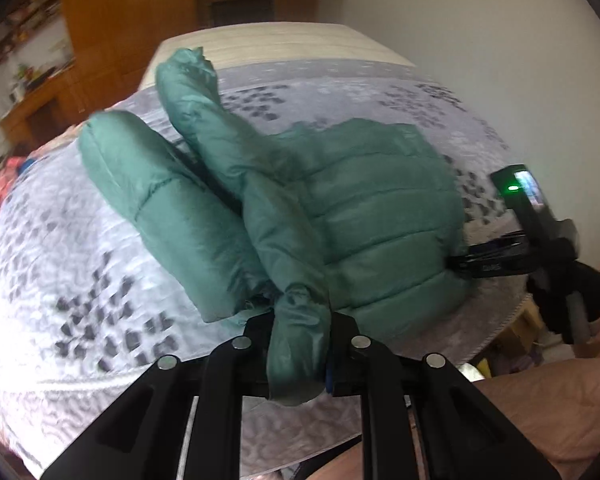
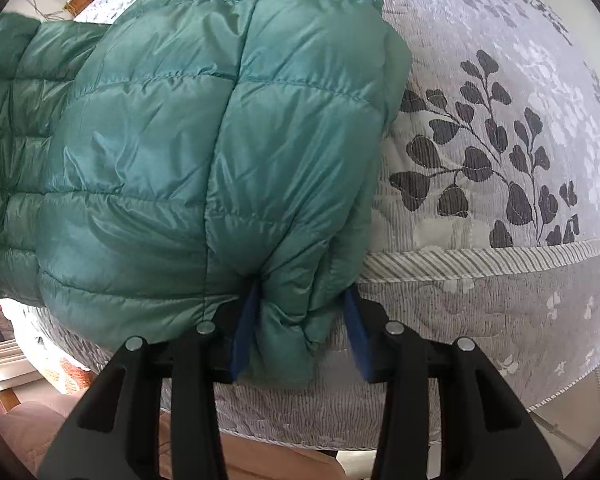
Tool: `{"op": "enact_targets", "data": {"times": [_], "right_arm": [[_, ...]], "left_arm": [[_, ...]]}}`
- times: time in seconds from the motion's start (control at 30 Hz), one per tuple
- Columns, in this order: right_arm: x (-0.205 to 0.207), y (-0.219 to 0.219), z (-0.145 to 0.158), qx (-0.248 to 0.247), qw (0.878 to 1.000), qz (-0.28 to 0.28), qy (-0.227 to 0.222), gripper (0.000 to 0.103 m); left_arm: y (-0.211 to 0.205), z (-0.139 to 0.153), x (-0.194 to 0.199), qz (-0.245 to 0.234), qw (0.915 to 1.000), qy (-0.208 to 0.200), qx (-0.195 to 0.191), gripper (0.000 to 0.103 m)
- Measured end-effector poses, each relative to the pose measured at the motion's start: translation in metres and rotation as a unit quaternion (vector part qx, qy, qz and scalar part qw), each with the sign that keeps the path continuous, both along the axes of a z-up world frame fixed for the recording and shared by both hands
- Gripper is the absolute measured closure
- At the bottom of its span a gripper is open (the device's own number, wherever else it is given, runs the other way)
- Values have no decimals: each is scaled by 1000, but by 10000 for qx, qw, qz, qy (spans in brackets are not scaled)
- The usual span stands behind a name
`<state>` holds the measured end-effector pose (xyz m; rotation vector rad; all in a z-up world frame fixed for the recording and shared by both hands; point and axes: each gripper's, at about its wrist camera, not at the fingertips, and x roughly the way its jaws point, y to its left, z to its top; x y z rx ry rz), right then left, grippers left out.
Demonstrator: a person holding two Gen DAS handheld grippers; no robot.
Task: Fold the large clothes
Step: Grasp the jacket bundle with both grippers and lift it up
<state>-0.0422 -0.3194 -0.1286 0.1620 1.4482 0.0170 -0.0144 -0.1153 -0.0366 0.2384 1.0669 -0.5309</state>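
Note:
A green quilted puffer jacket lies on a bed, its two sleeves stretching away to the upper left. My left gripper is shut on a bunched fold of the jacket's near edge, lifted off the bedding. At the jacket's right edge, my right gripper clamps the fabric. In the right wrist view the jacket fills the left and centre, and a wad of its hem sits pinched between the blue pads of the right gripper, which points straight down near the mattress edge.
The bed carries a grey-white quilt with dark leaf prints, and its striped piped edge runs below the jacket. A wooden cabinet and cluttered desk stand to the far left, a white wall behind. A person's leg is at lower right.

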Motion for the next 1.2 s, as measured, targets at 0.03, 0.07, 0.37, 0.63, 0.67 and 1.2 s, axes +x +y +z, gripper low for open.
{"op": "enact_targets", "data": {"times": [0.03, 0.07, 0.37, 0.63, 0.67, 1.2], "right_arm": [[1, 1, 2, -2, 10000, -4, 1, 63], [1, 2, 4, -3, 10000, -7, 4, 63], [0, -11, 9, 84, 10000, -36, 27, 62], [2, -22, 0, 171, 9998, -66, 51, 62], [2, -23, -1, 178, 9998, -69, 55, 62], [11, -26, -12, 158, 9998, -46, 76, 61]], "left_arm": [[-6, 0, 1, -96, 9999, 11, -32, 87], [-14, 0, 3, -168, 9998, 25, -65, 87], [-66, -47, 18, -604, 9946, 800, -255, 87], [-83, -100, 29, -620, 9877, 1388, -355, 87], [-83, -104, 31, -603, 9871, 1437, -370, 87], [-75, -117, 26, -508, 9894, 1299, -398, 88]]}}
